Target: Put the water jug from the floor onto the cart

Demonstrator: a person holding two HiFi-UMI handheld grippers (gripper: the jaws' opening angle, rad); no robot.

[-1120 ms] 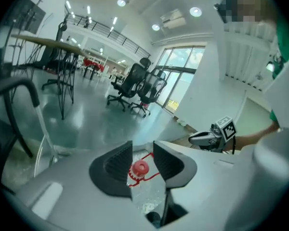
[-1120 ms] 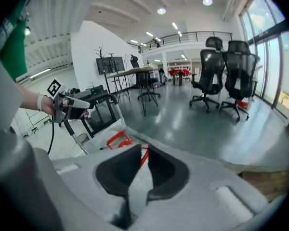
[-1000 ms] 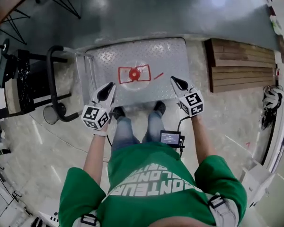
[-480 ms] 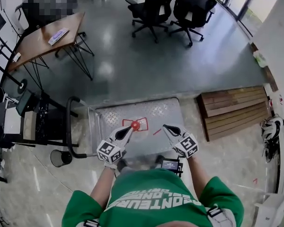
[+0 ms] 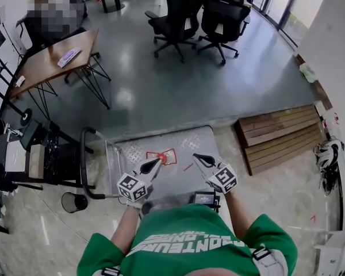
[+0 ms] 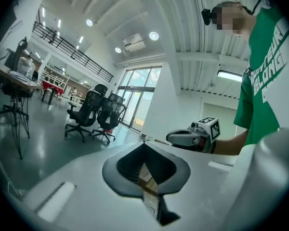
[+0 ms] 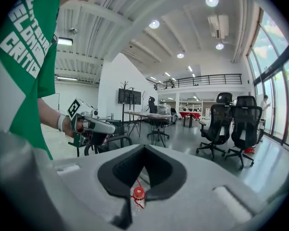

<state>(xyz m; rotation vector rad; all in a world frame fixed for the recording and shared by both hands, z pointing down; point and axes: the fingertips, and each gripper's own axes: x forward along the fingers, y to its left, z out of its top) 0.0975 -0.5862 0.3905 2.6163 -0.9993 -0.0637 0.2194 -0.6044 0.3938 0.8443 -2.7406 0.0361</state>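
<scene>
1. Raised since a second ago: left gripper (image 5: 153,166) and right gripper (image 5: 197,157), now held higher and closer to the body, well apart from jug (image 5: 163,157).
2. Both clenched on nothing, with the tips of each pressed together. Only a narrow slit left in both gripper views, showing red cap (image 7: 138,193) far below on the right side.
3. Jug standing upright on cart (image 5: 187,140), near the middle, in the same place as before and touched by nothing.
4. Seems finished as a task, judging from this position.
5. Possible trouble: sliding or tipping of jug on a flat top with no rim, caused by bumping cart or pulling handle (image 5: 84,165) too sharply.
6. Also a risk of knocking cap when swinging a gripper down carelessly.
</scene>
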